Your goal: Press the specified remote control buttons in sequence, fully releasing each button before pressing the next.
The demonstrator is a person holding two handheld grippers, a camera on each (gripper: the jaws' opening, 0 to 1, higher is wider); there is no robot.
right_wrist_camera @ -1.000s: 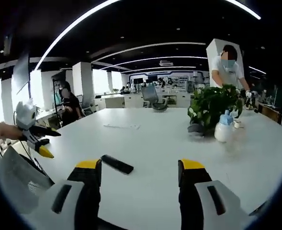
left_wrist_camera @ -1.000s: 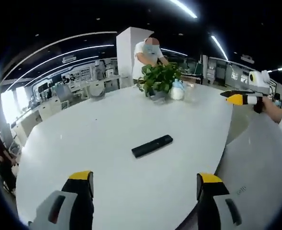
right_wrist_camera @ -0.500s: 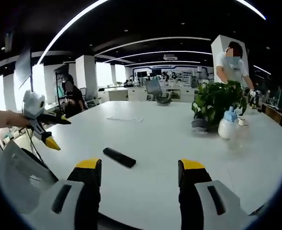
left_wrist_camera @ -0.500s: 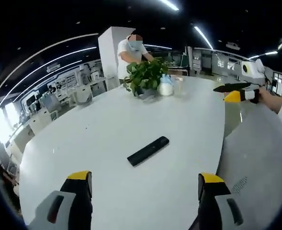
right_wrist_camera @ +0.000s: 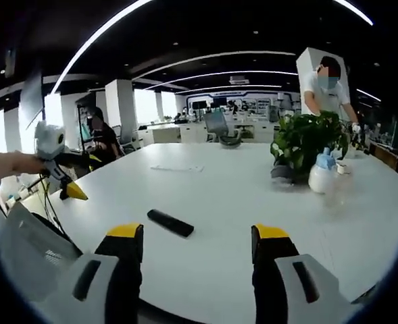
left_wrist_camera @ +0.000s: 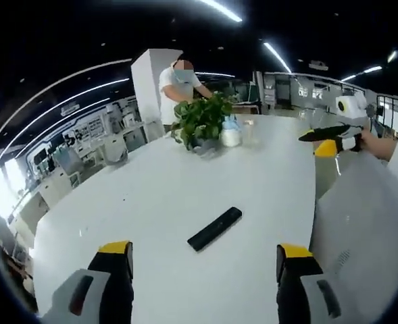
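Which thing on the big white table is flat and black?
The remote control, lying alone near the grippers. The leafy green plant and white bottle stand upright far off.

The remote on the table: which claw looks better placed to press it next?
Probably left: the remote lies between the left claw's open jaws, while it sits left of the right claw.

Smooth white table (left_wrist_camera: 171, 182), matt black remote (left_wrist_camera: 215, 229)

The remote (left_wrist_camera: 215, 229) lies on the surface (left_wrist_camera: 151, 196), ahead of the left hand-held gripper (left_wrist_camera: 204, 270) and between its jaws; from the right hand-held gripper (right_wrist_camera: 197, 250) it lies ahead, nearer the left jaw. The plant (left_wrist_camera: 201, 120) and bottle (left_wrist_camera: 230, 133) stand far beyond, a person (left_wrist_camera: 179, 82) behind them
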